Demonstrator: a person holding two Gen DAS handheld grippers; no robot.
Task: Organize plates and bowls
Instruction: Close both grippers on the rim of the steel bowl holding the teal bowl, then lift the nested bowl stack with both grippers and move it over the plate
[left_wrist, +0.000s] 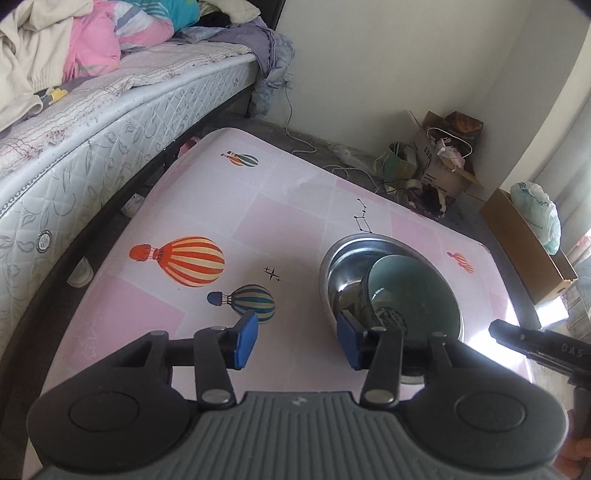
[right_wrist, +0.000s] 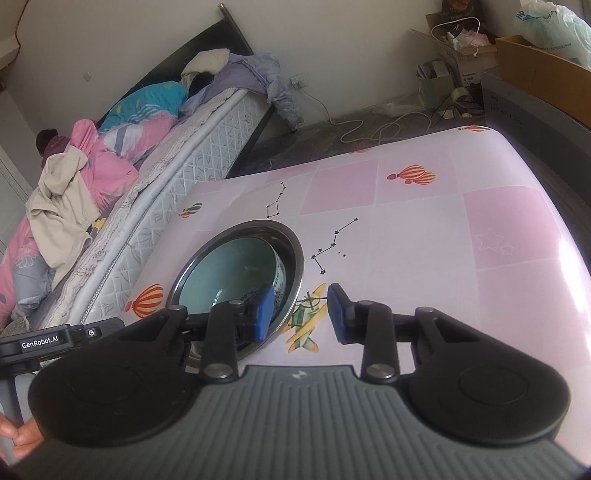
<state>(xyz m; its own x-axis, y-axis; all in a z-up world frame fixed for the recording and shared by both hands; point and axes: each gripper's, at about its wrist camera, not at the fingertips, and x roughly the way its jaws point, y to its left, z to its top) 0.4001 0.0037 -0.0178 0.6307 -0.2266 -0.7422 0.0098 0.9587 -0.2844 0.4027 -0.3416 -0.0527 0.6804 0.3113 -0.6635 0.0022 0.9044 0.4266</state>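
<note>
A steel bowl (left_wrist: 334, 264) stands on the pink table cover (left_wrist: 288, 221), with a teal ceramic bowl (left_wrist: 413, 288) tilted inside it. My left gripper (left_wrist: 297, 341) is open, with only the printed cover between its blue pads. Its right finger sits at the steel bowl's near left side and hides the rim there. In the right wrist view the steel bowl (right_wrist: 291, 254) and the teal bowl (right_wrist: 236, 269) lie left of centre. My right gripper (right_wrist: 301, 314) is open and straddles the steel rim, its left pad inside the bowl and its right pad outside, clear of the metal.
A bed (left_wrist: 110, 122) with piled bedding runs along the table's left side. Cardboard boxes (left_wrist: 443, 158), a plastic bag (left_wrist: 535, 210) and cables lie on the floor beyond the far edge. A hand (right_wrist: 18, 435) holds the other gripper's handle at the lower left.
</note>
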